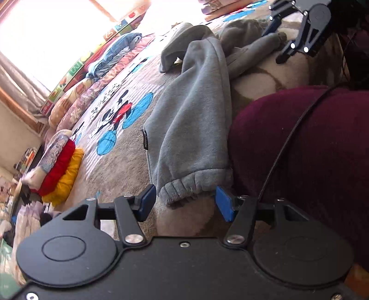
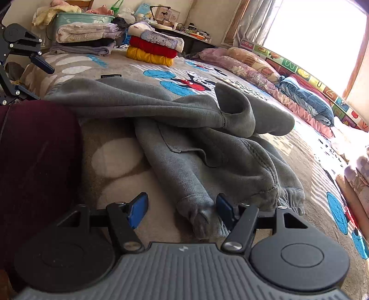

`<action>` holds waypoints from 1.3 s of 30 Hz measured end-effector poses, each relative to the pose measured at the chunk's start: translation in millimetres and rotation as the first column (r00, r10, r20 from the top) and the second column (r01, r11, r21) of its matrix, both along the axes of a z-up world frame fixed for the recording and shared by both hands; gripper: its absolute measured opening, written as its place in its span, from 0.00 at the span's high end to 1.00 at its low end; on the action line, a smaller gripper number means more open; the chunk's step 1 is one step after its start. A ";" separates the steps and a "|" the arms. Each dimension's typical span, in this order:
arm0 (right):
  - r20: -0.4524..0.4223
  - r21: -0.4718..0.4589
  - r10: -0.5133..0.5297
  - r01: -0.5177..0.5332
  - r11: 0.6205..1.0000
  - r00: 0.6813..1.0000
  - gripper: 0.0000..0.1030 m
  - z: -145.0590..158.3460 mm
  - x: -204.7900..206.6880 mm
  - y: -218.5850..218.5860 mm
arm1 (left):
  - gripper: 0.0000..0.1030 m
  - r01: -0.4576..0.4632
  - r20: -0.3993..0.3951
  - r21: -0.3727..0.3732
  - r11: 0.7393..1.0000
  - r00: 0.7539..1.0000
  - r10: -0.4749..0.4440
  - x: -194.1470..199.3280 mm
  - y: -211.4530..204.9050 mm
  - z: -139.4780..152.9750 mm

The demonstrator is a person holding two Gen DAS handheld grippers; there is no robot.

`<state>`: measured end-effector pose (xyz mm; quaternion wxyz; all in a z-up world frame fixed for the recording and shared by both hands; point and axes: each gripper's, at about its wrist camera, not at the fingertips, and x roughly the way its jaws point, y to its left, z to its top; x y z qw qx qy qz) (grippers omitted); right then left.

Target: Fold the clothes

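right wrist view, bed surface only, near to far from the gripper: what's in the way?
right gripper → cuff of the grey sweatpants → bunched grey sweatpants → cartoon mouse print on the blanket → red and yellow folded stack → teal basin

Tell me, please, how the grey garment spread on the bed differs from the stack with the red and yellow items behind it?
The grey garment lies unfolded, rumpled and sprawling near the viewer; the stack is neatly folded and compact, further back. The garment is one dull grey piece; the stack holds several pieces, yellow at the bottom, red above, a pale patterned one on top. Both rest on the cartoon-print blanket.
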<state>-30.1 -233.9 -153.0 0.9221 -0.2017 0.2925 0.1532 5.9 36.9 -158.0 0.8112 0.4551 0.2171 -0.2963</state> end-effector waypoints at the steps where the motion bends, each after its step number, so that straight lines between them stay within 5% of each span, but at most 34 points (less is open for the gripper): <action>1: 0.001 0.000 0.000 0.000 1.000 1.000 0.37 -1.9 0.7 0.5 | 0.43 0.018 0.005 0.014 1.000 1.000 -0.018 2.9 -0.3 -1.3; 3: 0.002 0.005 -0.003 0.003 1.000 1.000 0.39 -3.2 2.4 0.9 | 0.44 0.048 -0.007 0.014 0.999 0.999 -0.048 10.8 -0.5 -2.4; 5: -0.001 0.027 -0.016 0.016 1.000 1.000 0.45 -2.5 4.5 -2.1 | 0.70 0.061 -0.036 0.001 0.998 0.997 -0.061 18.6 -1.7 -2.4; 9: 0.000 0.073 -0.064 0.064 0.995 0.998 0.72 1.7 8.3 -13.1 | 0.90 0.007 -0.127 -0.188 0.982 0.991 -0.031 35.2 2.2 20.2; 12: 0.012 0.088 -0.074 0.073 0.993 0.997 0.75 5.5 6.7 -16.5 | 0.93 -0.060 -0.169 -0.359 0.931 0.986 -0.002 42.8 7.6 44.1; 14: 0.025 0.091 -0.077 0.075 0.993 0.997 0.76 7.9 4.6 -16.4 | 0.93 -0.110 -0.199 -0.481 0.870 0.980 0.014 47.5 14.4 60.9; 16: 0.037 0.101 -0.082 0.078 0.992 0.996 0.77 11.3 2.4 -17.6 | 0.93 -0.171 -0.236 -0.601 0.781 0.971 0.031 53.4 24.5 76.2; 21: 0.076 0.130 -0.114 0.104 0.986 0.991 0.78 26.2 -4.5 -29.1 | 0.94 -0.406 -0.398 -0.800 0.443 0.910 0.115 80.5 59.0 103.7; 25: 0.112 0.151 -0.158 0.141 0.978 0.981 0.79 37.6 -12.4 -41.9 | 0.95 -0.606 -0.576 -0.776 0.176 0.794 0.195 113.9 83.8 99.1; 27: 0.130 0.161 -0.187 0.166 0.973 0.974 0.79 42.7 -16.4 -50.8 | 0.96 -0.684 -0.658 -0.726 0.072 0.721 0.216 128.1 95.5 88.3; 29: 0.146 0.172 -0.216 0.190 0.966 0.965 0.79 47.9 -19.7 -61.2 | 0.98 -0.739 -0.720 -0.674 0.001 0.657 0.222 138.9 102.4 73.8; 33: 0.164 0.179 -0.260 0.230 0.957 0.952 0.80 52.7 -28.3 -77.3 | 1.00 -0.796 -0.775 -0.604 -0.041 0.574 0.265 147.6 111.3 52.3; 35: 0.156 0.177 -0.271 0.243 0.954 0.950 0.80 50.6 -29.8 -82.3 | 1.00 -0.809 -0.778 -0.588 -0.027 0.555 0.295 146.4 113.5 48.3; 37: 0.143 0.175 -0.277 0.251 0.952 0.950 0.80 47.6 -30.6 -87.2 | 1.00 -0.787 -0.738 -0.616 0.039 0.593 0.323 138.0 113.0 55.9; 39: 0.141 0.174 -0.273 0.248 0.953 0.952 0.80 46.3 -30.5 -86.3 | 1.00 -0.738 -0.651 -0.655 0.163 0.661 0.373 124.1 106.9 64.4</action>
